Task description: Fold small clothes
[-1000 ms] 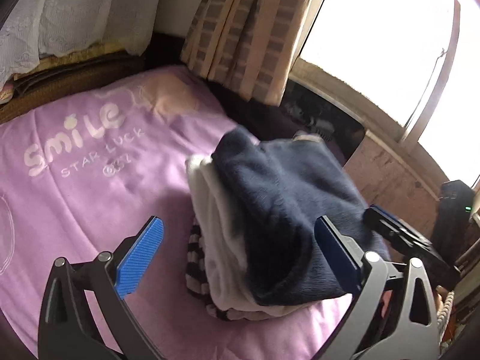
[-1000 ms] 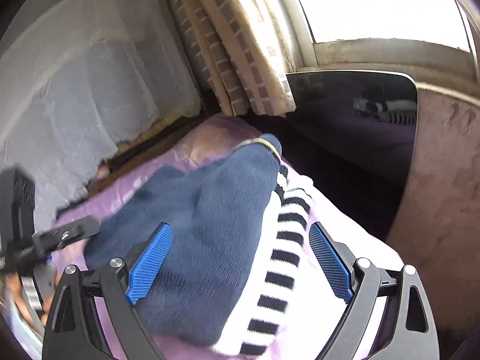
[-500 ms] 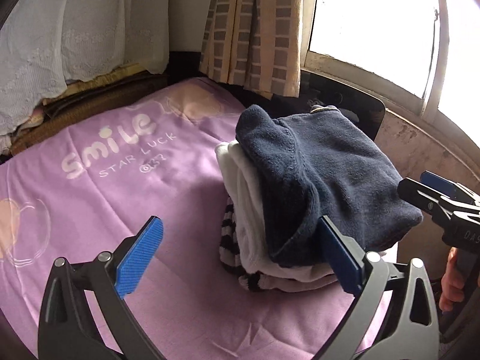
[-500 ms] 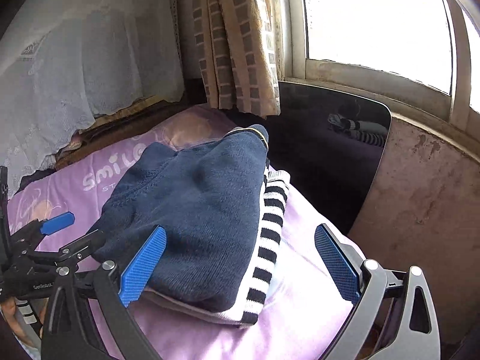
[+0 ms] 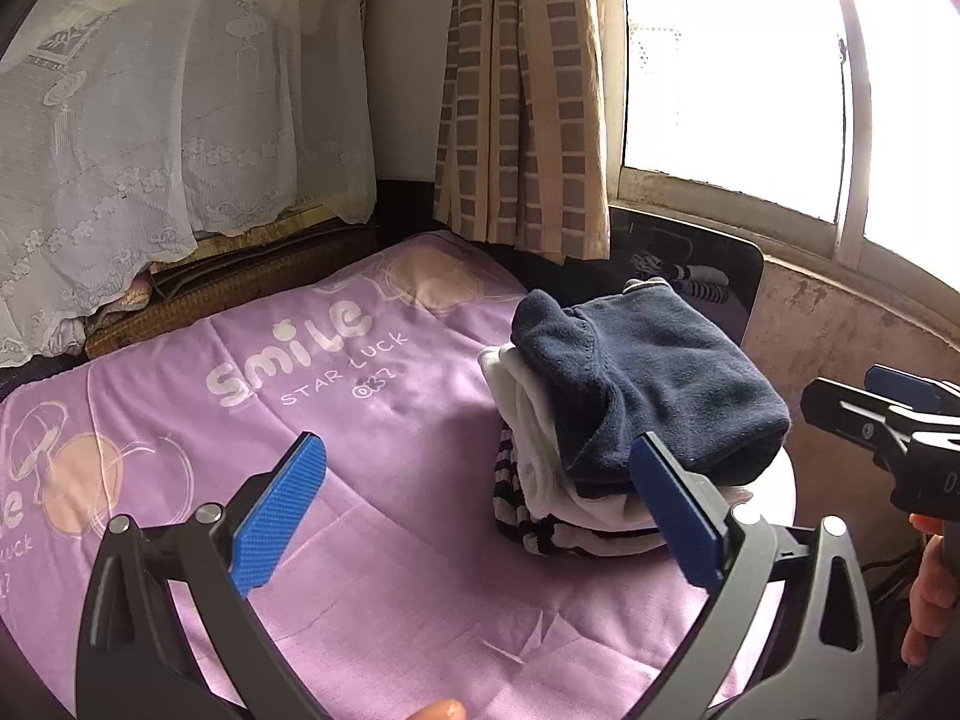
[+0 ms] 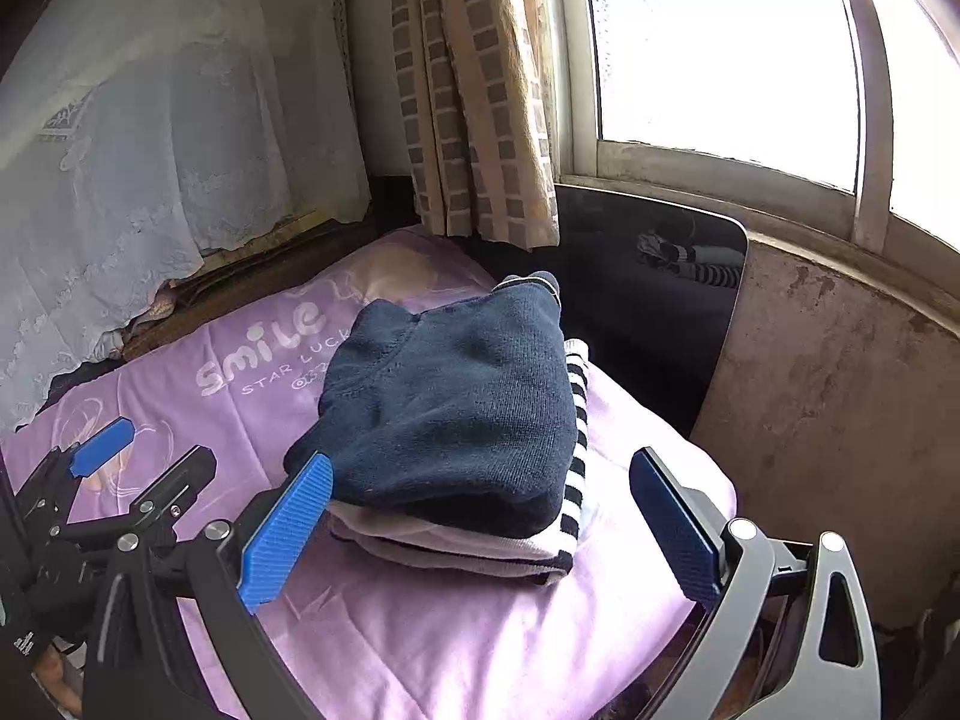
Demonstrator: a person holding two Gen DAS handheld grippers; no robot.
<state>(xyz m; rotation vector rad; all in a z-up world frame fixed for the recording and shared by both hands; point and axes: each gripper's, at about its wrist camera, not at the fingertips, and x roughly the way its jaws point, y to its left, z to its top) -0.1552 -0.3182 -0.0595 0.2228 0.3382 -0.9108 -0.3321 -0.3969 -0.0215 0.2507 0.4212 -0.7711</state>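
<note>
A folded navy knit garment point(image 5: 654, 384) point(image 6: 456, 414) lies on top of a small stack, over a white garment point(image 5: 540, 456) and a black-and-white striped one point(image 6: 573, 450). The stack rests on the purple "smile" blanket point(image 5: 360, 480) point(image 6: 480, 630) near its right edge. My left gripper point(image 5: 480, 516) hovers open in front of the stack, holding nothing. My right gripper point(image 6: 480, 528) is open too, its fingers either side of the stack's near end and apart from it. The right gripper's fingers point(image 5: 888, 402) show at the right of the left wrist view, and the left gripper's fingers point(image 6: 120, 462) at the left of the right wrist view.
A dark glossy panel point(image 6: 660, 300) leans on the wall behind the stack, below a bright window point(image 5: 732, 72). A checked curtain point(image 5: 522, 96) and white lace drape point(image 5: 168, 108) hang at the back. A rough wall point(image 6: 840, 390) stands right of the bed.
Both grippers have drawn back and up from the stack, so more of the blanket and window shows. The navy garment stays lying on the stack; both grippers remain open.
</note>
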